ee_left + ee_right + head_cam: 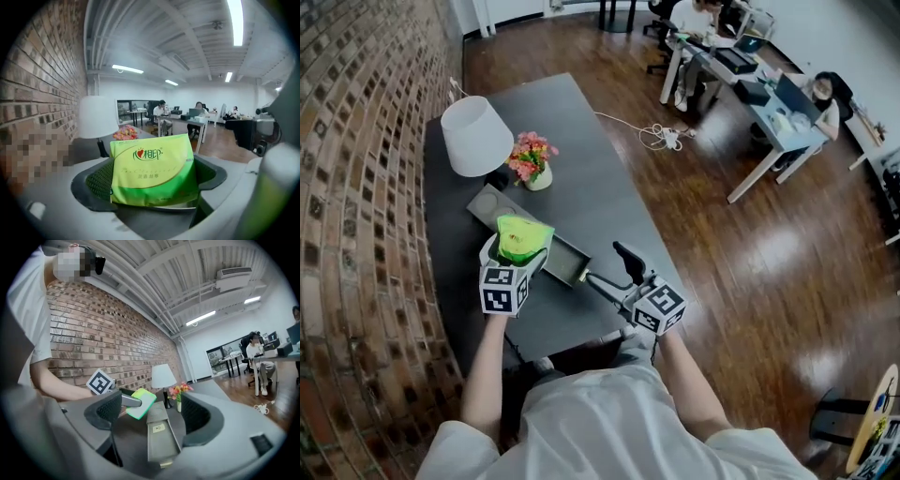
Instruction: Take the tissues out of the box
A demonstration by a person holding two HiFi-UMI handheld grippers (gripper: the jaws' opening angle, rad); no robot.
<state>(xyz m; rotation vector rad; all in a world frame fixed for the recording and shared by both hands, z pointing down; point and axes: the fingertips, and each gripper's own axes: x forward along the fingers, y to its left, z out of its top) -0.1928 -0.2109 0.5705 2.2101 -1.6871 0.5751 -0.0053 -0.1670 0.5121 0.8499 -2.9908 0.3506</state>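
Observation:
A green tissue pack [523,239] is held up just above the long grey box [567,263] on the dark table. My left gripper [519,251] is shut on it, and in the left gripper view the pack [152,171] stands upright, filling the gap between both pads. My right gripper [614,272] is open at the near end of the box. Seen from the right gripper view, the box [161,432] lies between its wide-apart jaws, which do not touch it. The pack [143,404] and the left gripper's marker cube [101,382] show beyond.
A white lamp [475,136] and a small vase of flowers [532,161] stand on the table [581,169] behind the box. A brick wall runs along the left. A cable [661,136] lies on the wood floor, and people sit at desks [769,103] at the far right.

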